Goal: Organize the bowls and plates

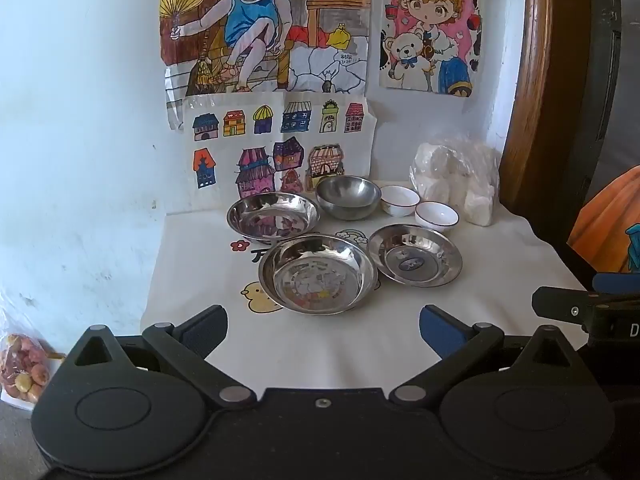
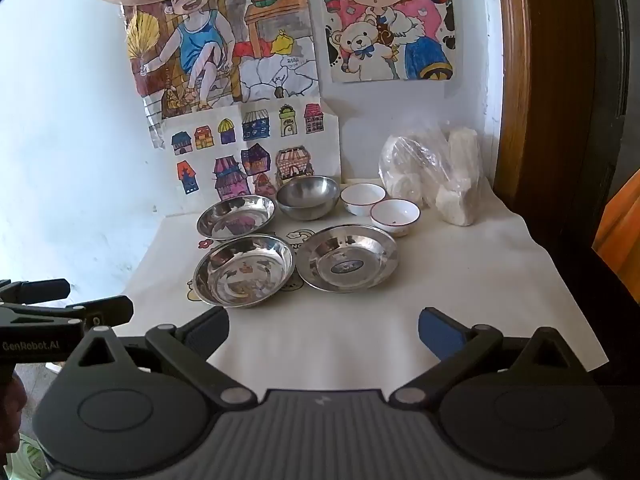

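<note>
Left gripper (image 1: 323, 330) and right gripper (image 2: 323, 330) both hung over the bench's (image 1: 500, 280) near edge, tilted downward, jaws spread wide, nothing between them. Bare white cloth (image 2: 460, 280) lay ahead of both. Three steel plates (image 1: 318, 274) (image 1: 415, 255) (image 1: 273, 216) clustered mid-bench, close together. Behind them stood a steel bowl (image 1: 349, 197) near the back wall. Two white bowls (image 1: 399, 200) (image 1: 437, 216) stood to its right, beside a plastic bag (image 1: 456, 176) at the back right corner.
</note>
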Motion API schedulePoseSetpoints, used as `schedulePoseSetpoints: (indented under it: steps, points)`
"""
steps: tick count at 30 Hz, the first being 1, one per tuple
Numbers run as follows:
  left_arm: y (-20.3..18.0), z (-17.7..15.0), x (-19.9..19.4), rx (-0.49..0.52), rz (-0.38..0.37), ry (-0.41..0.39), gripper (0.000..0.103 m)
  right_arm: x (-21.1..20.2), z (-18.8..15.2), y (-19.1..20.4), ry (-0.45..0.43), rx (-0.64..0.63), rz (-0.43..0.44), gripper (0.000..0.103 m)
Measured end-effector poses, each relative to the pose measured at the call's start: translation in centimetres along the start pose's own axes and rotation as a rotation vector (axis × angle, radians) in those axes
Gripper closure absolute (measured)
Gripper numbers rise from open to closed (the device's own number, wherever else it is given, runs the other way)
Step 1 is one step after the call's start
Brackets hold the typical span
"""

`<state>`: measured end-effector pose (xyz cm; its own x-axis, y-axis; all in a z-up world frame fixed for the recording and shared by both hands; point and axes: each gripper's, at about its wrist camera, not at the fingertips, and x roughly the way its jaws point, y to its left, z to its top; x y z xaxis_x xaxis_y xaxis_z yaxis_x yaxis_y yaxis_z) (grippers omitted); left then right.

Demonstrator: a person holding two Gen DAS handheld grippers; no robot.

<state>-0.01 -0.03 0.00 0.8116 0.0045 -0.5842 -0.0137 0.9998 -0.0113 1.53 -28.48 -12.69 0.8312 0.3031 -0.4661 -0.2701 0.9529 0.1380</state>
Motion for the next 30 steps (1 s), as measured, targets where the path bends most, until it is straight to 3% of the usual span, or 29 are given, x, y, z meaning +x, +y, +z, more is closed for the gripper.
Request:
schedulePoseSetpoints:
  steps: [30]
  points:
    - [-0.38, -0.41, 0.86, -0.001, -0.033, 0.018, 0.001, -0.46, 0.44, 0.58, 0.006, 0.01, -0.03, 0.0]
